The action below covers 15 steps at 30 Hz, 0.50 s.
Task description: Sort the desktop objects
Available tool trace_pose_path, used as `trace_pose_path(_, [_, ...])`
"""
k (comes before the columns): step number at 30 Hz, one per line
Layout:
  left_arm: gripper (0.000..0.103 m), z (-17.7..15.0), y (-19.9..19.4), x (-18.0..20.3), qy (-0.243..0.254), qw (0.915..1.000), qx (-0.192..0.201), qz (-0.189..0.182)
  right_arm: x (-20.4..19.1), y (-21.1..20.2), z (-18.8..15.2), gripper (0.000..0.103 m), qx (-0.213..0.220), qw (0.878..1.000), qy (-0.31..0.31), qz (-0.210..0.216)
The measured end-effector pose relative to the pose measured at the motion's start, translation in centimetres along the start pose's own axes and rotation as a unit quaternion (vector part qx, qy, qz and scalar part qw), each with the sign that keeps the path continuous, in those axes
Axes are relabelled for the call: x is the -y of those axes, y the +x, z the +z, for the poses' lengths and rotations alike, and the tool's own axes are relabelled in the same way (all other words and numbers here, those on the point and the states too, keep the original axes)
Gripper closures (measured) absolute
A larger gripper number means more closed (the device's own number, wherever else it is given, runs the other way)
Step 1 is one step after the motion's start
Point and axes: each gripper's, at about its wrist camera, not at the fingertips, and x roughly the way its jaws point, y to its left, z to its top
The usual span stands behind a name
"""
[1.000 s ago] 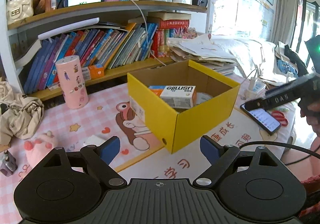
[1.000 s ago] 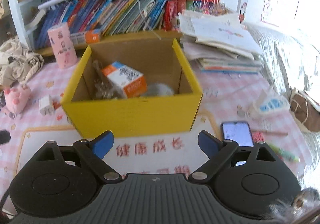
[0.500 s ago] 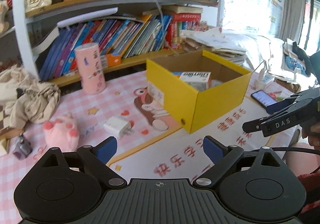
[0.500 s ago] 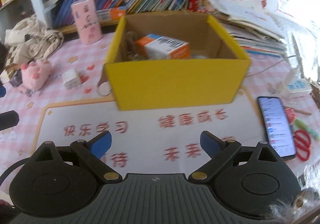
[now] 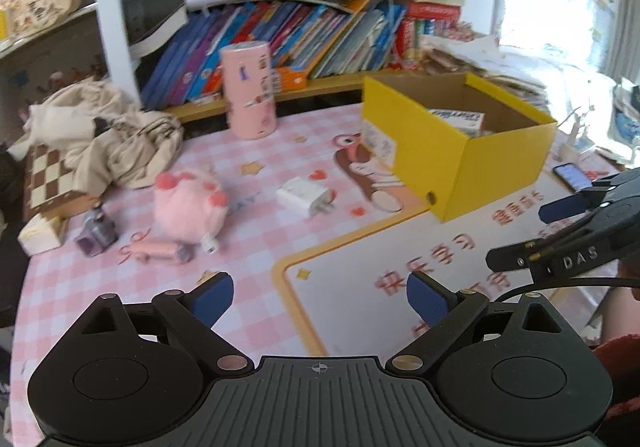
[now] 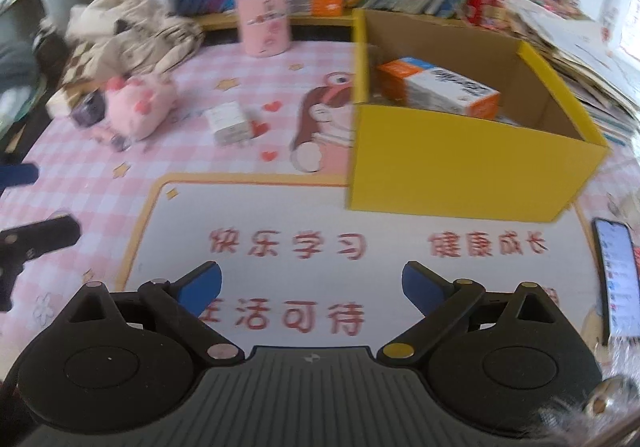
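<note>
A yellow cardboard box point(image 5: 472, 163) point(image 6: 460, 175) stands on the desk mat and holds an orange-and-white carton point(image 6: 440, 91). A white charger point(image 5: 306, 196) point(image 6: 230, 123), a pink plush pig point(image 5: 186, 203) point(image 6: 138, 107), a small purple bottle point(image 5: 96, 233) and a pink tube point(image 5: 158, 251) lie on the pink checked mat to its left. My left gripper point(image 5: 320, 297) is open and empty, above the mat near the desk's front. My right gripper point(image 6: 312, 287) is open and empty, over the white part of the mat; it also shows at the right of the left wrist view point(image 5: 568, 231).
A pink cylinder point(image 5: 248, 89) stands before a shelf of books point(image 5: 300, 43). Crumpled beige cloth point(image 5: 104, 131) and a checkered box point(image 5: 48, 179) lie at the left. A phone point(image 6: 616, 279) lies at the right. Stacked papers point(image 6: 580, 47) lie behind the box.
Both grippers have swung left and pulled back from the yellow box, which now sits to the right in both views. The plush pig, charger and bottle have come into view. Both stay open.
</note>
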Motion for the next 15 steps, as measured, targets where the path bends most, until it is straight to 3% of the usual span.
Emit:
trace_pose_path(6, [0.003,-0.4,-0.3,-0.6,0.003,0.9999,0.004,0.011,-3.0,0.4,1.0,0.005,0.007,0.998,-0.059,0.013])
trace_pose_path(15, [0.003,-0.7,0.1,-1.8,-0.004,0.9996,-0.002,0.027,-4.8,1.1,2.1,0.004,0.013,0.997,-0.075,0.027])
